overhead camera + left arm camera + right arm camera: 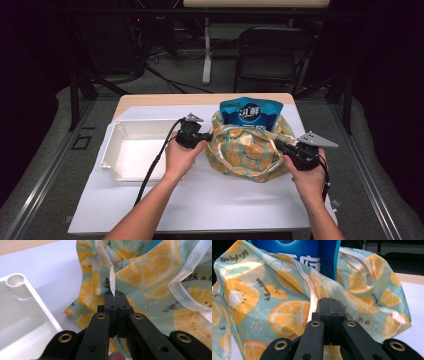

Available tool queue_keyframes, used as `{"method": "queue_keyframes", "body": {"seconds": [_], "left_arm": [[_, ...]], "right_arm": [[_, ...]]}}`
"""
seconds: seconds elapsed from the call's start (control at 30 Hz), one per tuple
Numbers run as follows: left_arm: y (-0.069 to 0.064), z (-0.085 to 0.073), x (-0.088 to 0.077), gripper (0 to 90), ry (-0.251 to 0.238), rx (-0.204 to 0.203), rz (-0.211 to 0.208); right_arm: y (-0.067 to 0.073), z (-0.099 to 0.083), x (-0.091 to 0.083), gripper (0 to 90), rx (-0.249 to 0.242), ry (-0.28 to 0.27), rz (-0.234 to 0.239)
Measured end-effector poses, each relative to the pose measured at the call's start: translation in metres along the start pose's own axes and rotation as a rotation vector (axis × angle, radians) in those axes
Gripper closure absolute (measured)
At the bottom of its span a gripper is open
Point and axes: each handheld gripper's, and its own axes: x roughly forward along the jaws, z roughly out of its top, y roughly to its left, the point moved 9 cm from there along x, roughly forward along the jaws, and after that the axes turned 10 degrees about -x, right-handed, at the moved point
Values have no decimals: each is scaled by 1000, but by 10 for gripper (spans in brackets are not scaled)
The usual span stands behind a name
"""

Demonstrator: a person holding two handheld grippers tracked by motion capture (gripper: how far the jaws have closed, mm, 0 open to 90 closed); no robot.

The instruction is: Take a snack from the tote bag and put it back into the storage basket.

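Tray (131,150) just beside fruit-print bag (250,152)

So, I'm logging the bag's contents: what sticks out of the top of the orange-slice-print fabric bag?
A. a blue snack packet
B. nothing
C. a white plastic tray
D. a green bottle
A: a blue snack packet stands up out of the open top of the orange-slice-print fabric bag; the white plastic tray sits apart beside it.

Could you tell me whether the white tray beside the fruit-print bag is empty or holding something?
Empty: the white tray shows only bare white floor in the high view and the left gripper view.
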Motion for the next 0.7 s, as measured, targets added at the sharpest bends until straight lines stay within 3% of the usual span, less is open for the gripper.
{"method": "queue_keyframes", "body": {"seconds": [0.07,0.13,0.23,0.3,0.4,0.5,0.57,0.63,0.7], "left_arm": [[-1,5,-10,753,-65,-34,-3],[-4,11,-25,633,-124,-39,-23],[-11,18,-43,547,-186,-19,-49],[-20,21,-50,525,-213,-11,-98],[-33,21,-49,444,-213,6,-146],[-42,14,-38,396,-177,46,-136],[-45,11,-32,414,-164,59,-121],[-45,9,-27,545,-151,66,-84],[-45,6,-26,764,-134,72,-82]], "right_arm": [[1,-1,-3,900,1,-16,0],[5,3,-10,900,-21,-52,-10],[8,9,-16,900,-28,-71,-2],[9,10,-16,900,-28,-77,2],[12,11,-17,900,-38,-83,7],[15,10,-16,900,-33,-87,10],[17,9,-17,900,-34,-88,11],[19,9,-18,900,-38,-90,6],[20,9,-19,900,-48,-87,5]]}}
